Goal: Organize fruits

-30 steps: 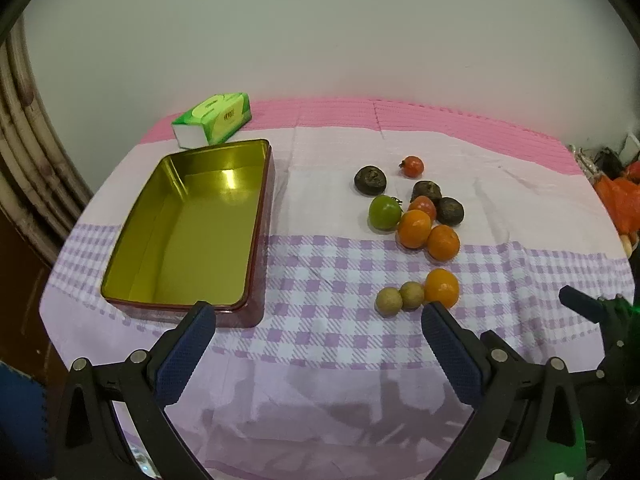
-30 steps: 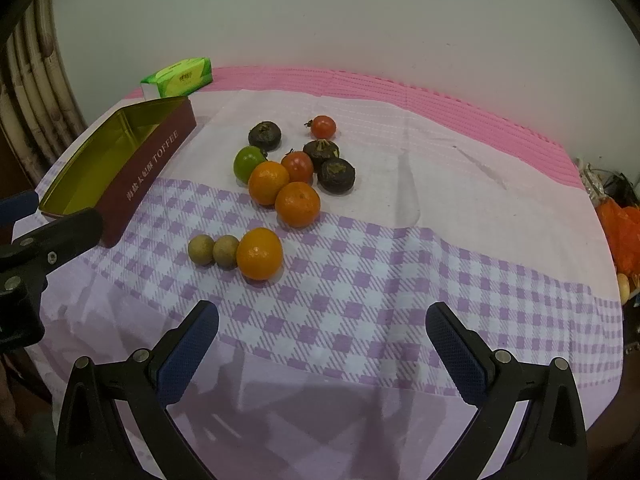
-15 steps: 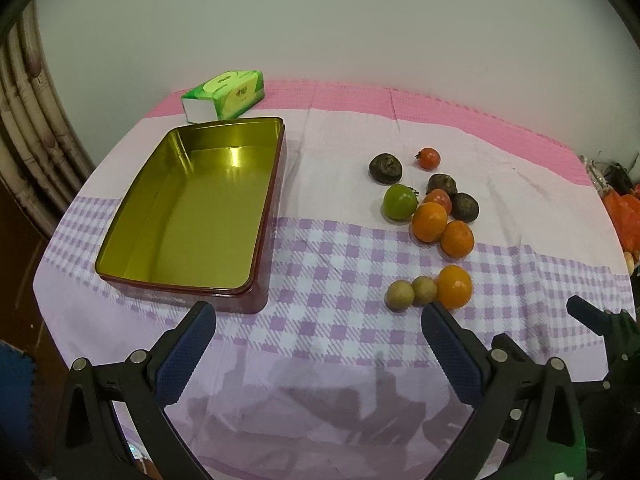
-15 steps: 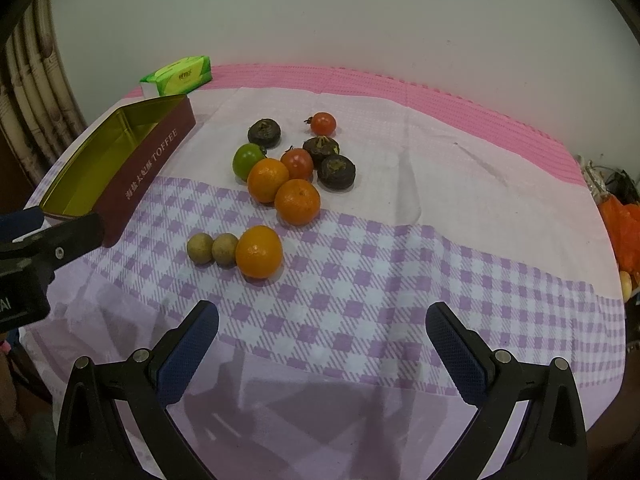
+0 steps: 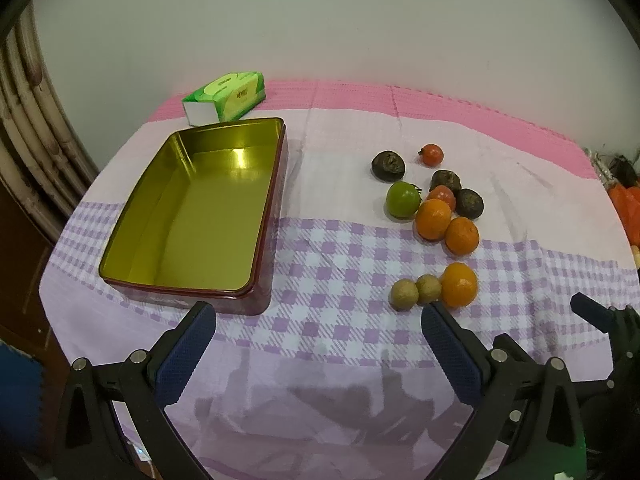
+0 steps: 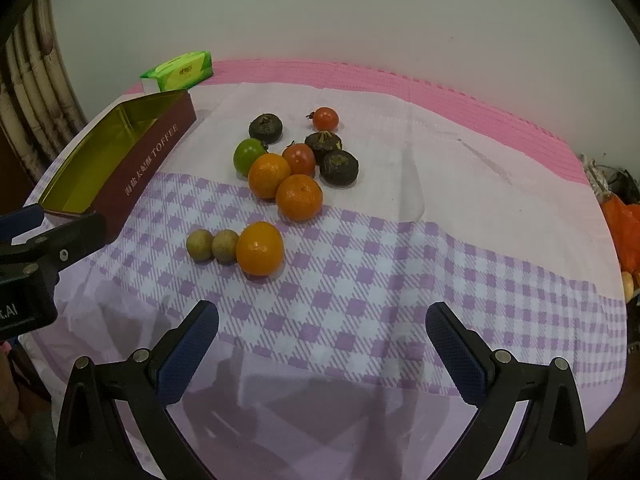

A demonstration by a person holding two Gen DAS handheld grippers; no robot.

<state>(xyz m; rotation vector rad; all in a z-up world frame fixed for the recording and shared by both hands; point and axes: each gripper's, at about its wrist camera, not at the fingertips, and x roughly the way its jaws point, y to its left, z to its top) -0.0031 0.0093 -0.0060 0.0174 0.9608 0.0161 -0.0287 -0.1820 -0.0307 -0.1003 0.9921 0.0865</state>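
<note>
I hold both the left gripper [image 5: 316, 344] and right gripper [image 6: 322, 344] spread wide, gripping nothing; the fruits [image 6: 296, 168] lie clustered on the tablecloth [image 6: 400, 264], right of the tin [image 5: 192, 216].

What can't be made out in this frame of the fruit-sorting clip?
- Orange items, right wrist view: cut off by the right image edge; identity unclear.
- Toffee tin, right wrist view: its near corner is hidden behind the left gripper's fingers.
- Three dark round fruits: too small to identify.
- Tissue pack: print too small to read.
</note>
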